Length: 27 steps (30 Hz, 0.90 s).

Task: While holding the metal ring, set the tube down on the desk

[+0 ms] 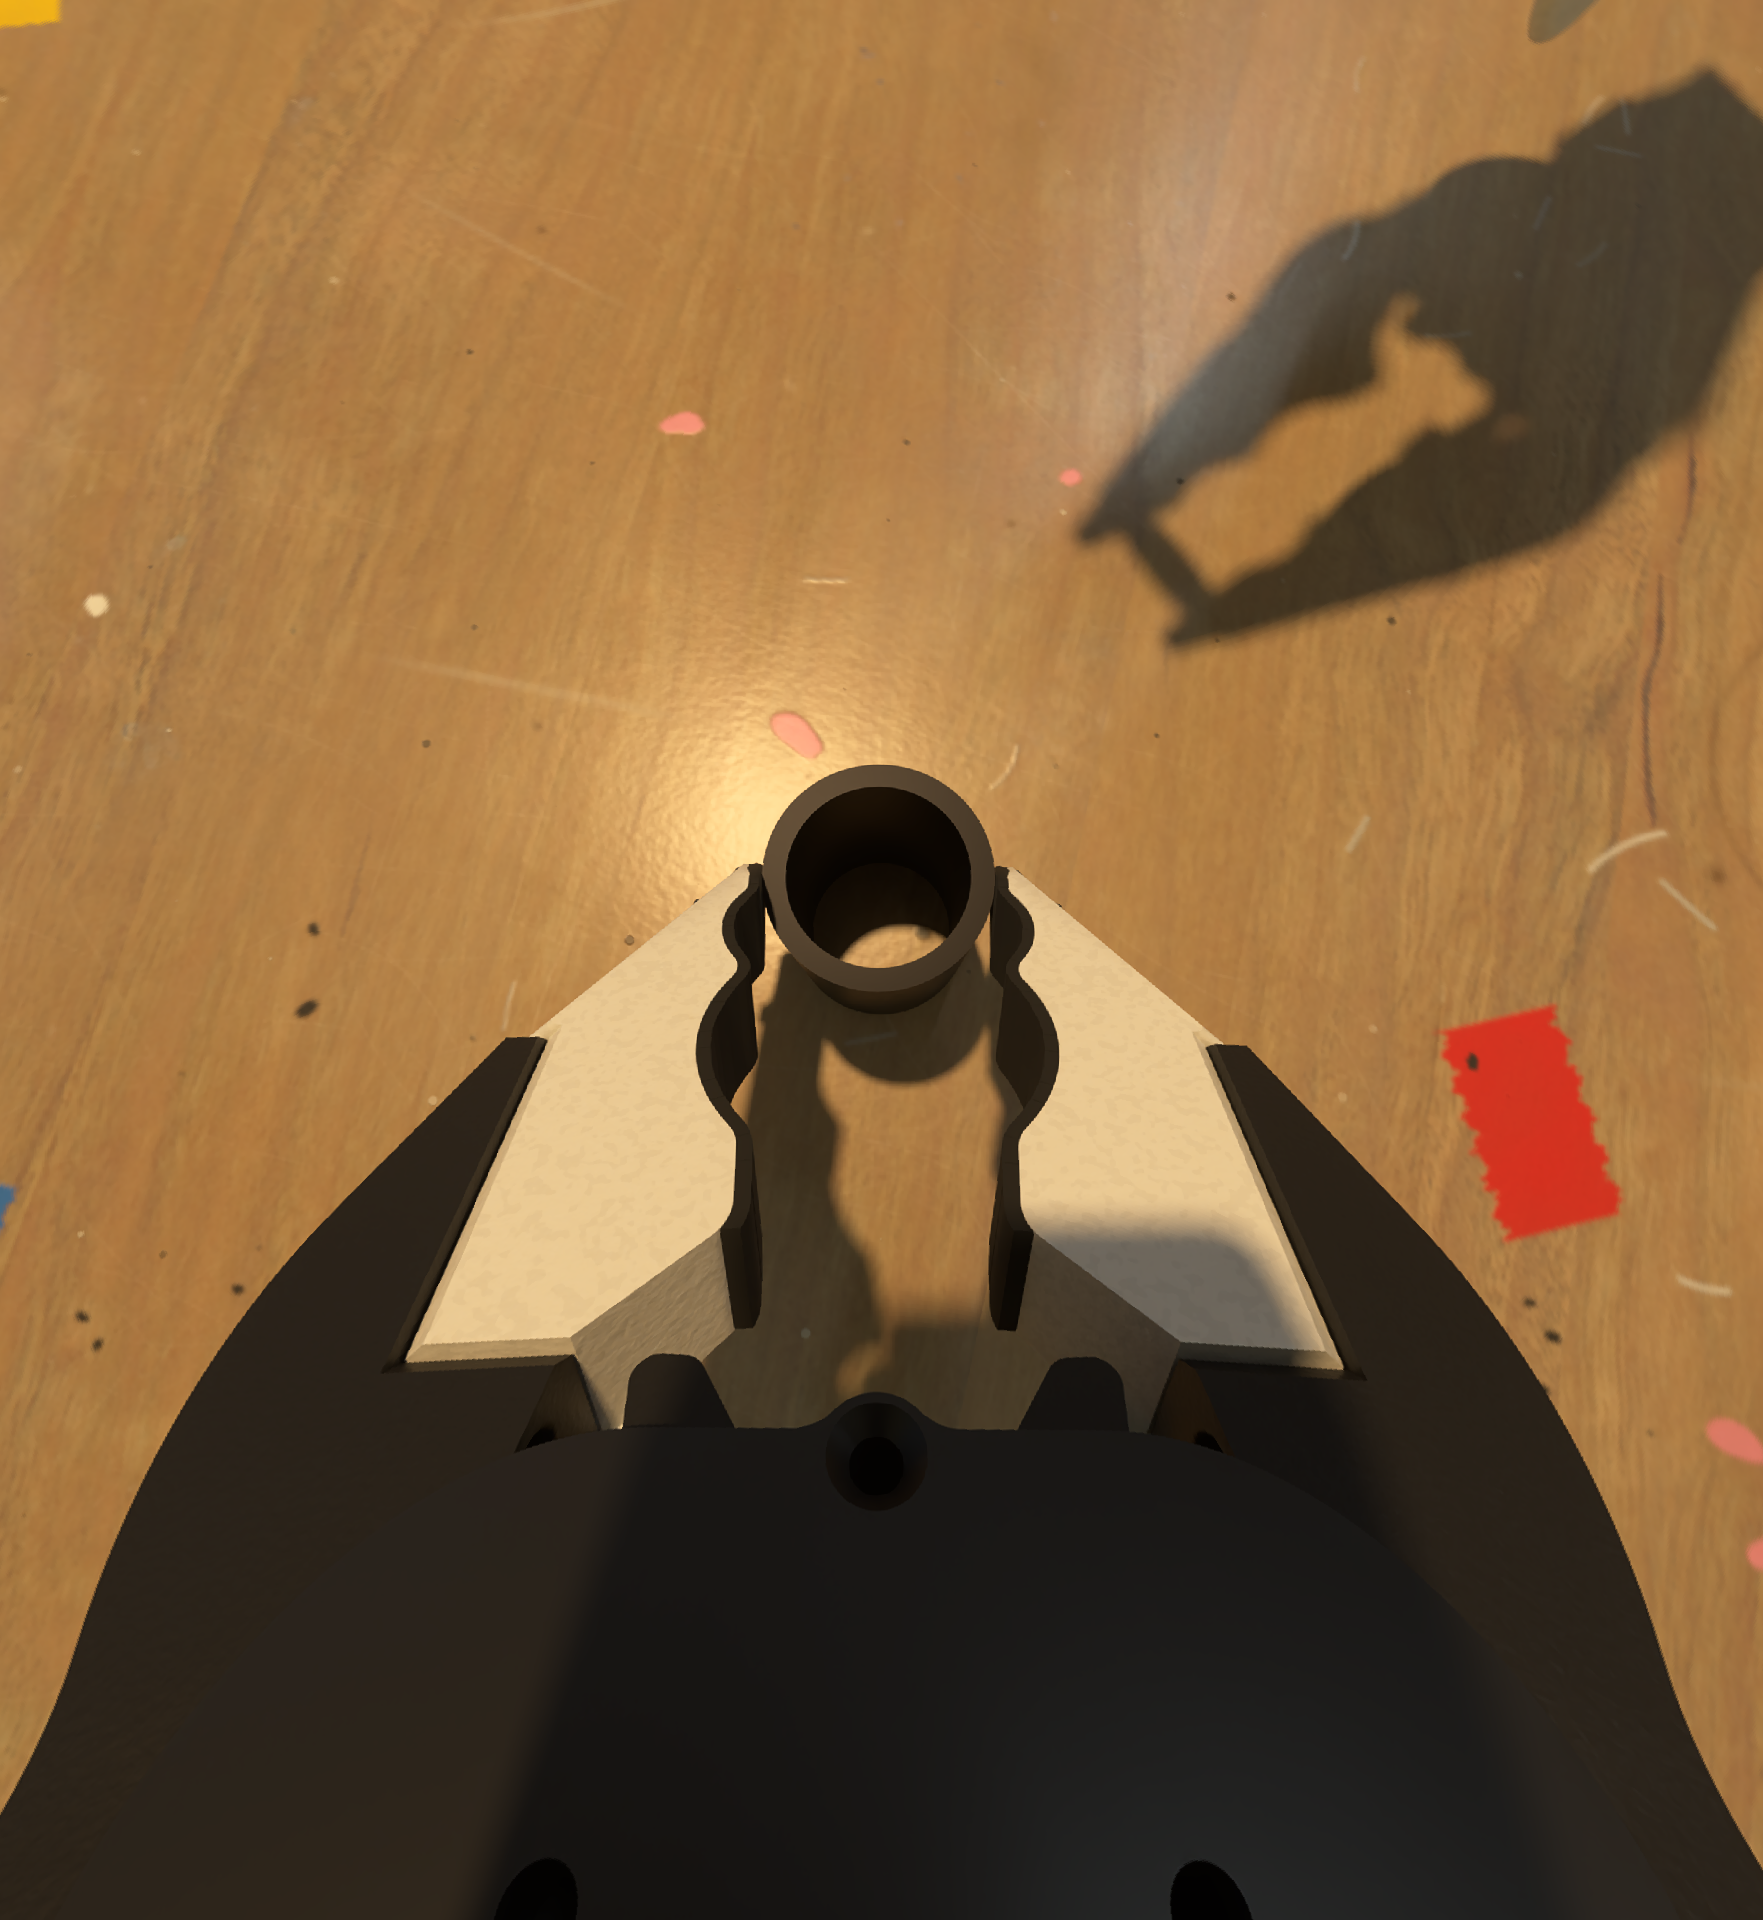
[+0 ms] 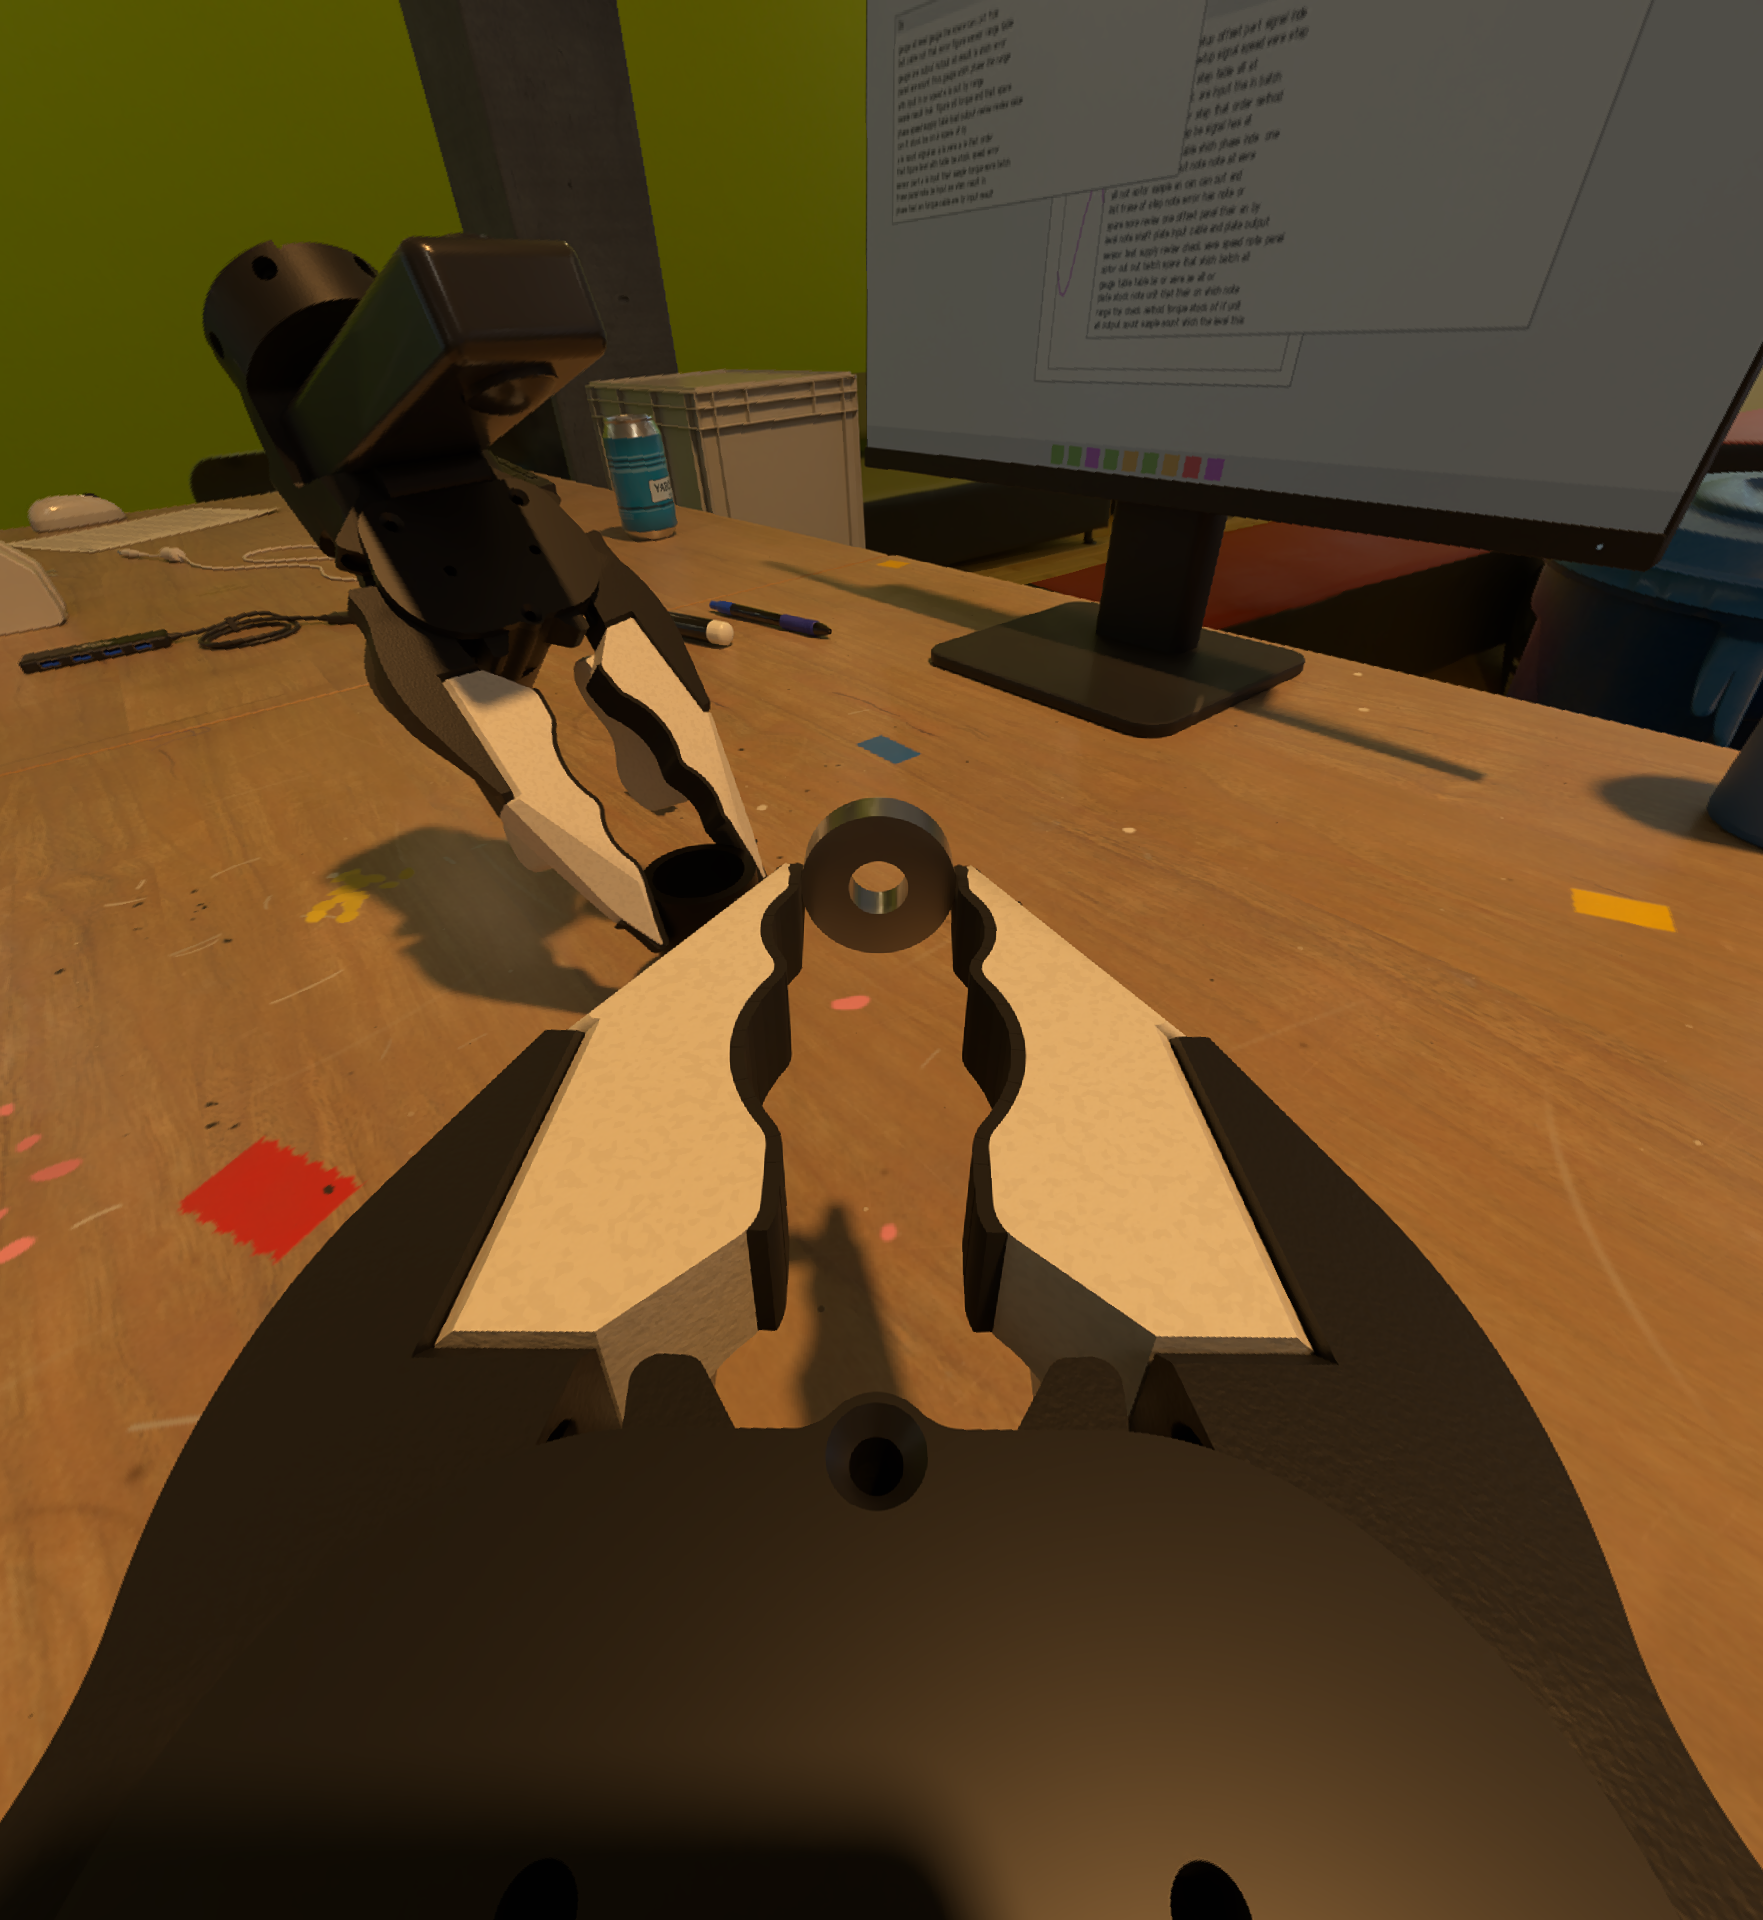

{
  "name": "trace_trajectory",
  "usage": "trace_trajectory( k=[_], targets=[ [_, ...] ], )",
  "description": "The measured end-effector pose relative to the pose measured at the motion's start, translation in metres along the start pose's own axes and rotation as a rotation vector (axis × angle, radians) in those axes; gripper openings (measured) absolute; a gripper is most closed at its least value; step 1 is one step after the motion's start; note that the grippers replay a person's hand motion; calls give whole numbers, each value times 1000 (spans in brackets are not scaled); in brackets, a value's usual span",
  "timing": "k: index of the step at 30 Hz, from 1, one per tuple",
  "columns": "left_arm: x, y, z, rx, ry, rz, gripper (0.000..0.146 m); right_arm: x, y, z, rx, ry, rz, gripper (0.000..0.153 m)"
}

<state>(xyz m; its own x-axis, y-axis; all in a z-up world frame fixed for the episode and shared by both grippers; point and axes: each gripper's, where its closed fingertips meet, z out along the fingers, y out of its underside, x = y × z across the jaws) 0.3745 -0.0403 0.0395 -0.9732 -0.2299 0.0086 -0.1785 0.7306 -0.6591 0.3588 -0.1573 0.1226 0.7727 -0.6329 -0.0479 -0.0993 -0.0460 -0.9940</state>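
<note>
In the left wrist view my left gripper [image 1: 877, 894] is shut on a short dark brown tube [image 1: 877, 971]. The tube stands upright between the fingertips and I look down its open bore at the wooden desk [image 1: 441, 520] close below. In the right wrist view my right gripper [image 2: 877, 883] is shut on a grey metal ring [image 2: 877, 836] held on edge above the desk [image 2: 1376, 1039], its hole facing me. The left gripper [image 2: 695, 904] also shows there, tilted down, with the tube [image 2: 695, 878] at its tips near the desk surface, just left of the ring.
A monitor [image 2: 1324, 260] on a stand is at the right back. A blue can [image 2: 638, 473], a grey crate [image 2: 752, 447], pens [image 2: 768, 618], a USB hub with cable [image 2: 98, 649] and a mouse [image 2: 77, 509] lie farther back. Coloured tape patches [image 1: 1526, 1122] and paint spots mark the desk.
</note>
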Motion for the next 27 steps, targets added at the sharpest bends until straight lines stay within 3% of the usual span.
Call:
trace_trajectory(
  k=[6,8,13,27],
  targets=[
    [-8,-2,2,-10,-89,-28,43,1,0,0,0,-8,28,28],
    [-9,-1,3,-19,-106,-32,54,1,0,-1,-1,-8,32,28],
    [-12,9,7,-53,-114,-46,61,1,0,-2,-5,-10,40,28],
    [-5,12,2,-36,-73,-68,58,0,2,2,-17,-13,34,28]
  ],
)
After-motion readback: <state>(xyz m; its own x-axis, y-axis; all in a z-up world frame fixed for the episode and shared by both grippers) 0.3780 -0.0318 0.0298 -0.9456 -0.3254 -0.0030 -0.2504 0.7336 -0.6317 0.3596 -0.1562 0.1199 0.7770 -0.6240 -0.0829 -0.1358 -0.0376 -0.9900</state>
